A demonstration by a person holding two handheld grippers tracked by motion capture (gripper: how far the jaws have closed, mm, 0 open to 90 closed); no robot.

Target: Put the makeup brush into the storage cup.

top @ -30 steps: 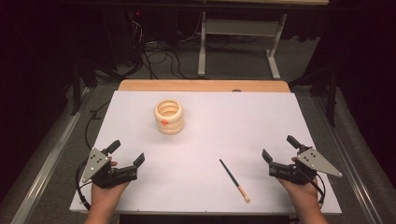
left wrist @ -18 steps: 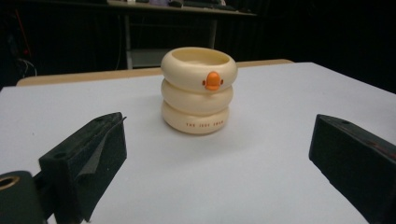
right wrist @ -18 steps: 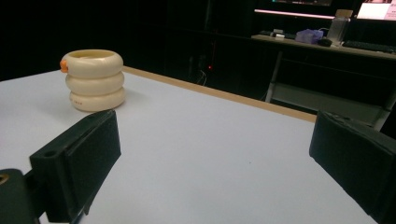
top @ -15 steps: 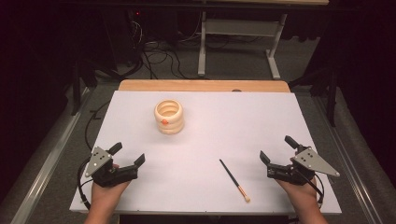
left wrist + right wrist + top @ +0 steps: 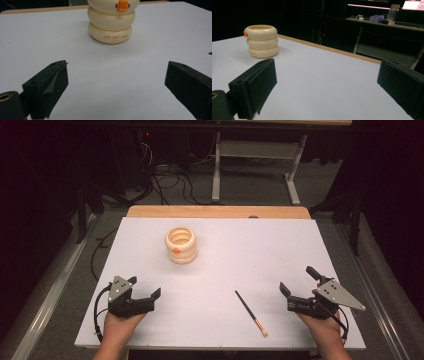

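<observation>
Brush first: a thin black-handled paintbrush with a pale bristle tip (image 5: pixel 251 312) lies flat on the white tabletop (image 5: pixel 240 255), near the front edge and right of centre, its tip pointing toward the person. Nothing touches it.

Nearest to it is the right claw (image 5: pixel 299 288), held in the person's right hand (image 5: pixel 322 330) just to the brush's right, apart from it. Its two black jaws stand wide apart with only bare tabletop between them; in the right gripper view the gap takes in the far wooden edge of the table.

The left claw (image 5: pixel 146 288) sits low over the front left corner, in the left hand (image 5: pixel 119 325), well apart from the brush. Its jaws are also spread wide and hold nothing.

Farther back, left of centre, stands a cream-coloured holder shaped like three stacked rings, with a small orange duck bill on its side (image 5: pixel 180 245). It is upright and open at the top. The left gripper view looks straight at it (image 5: pixel 111 21) between the jaws; small orange lettering runs along its lowest ring. The right gripper view shows it off to the left (image 5: pixel 262 41).
</observation>
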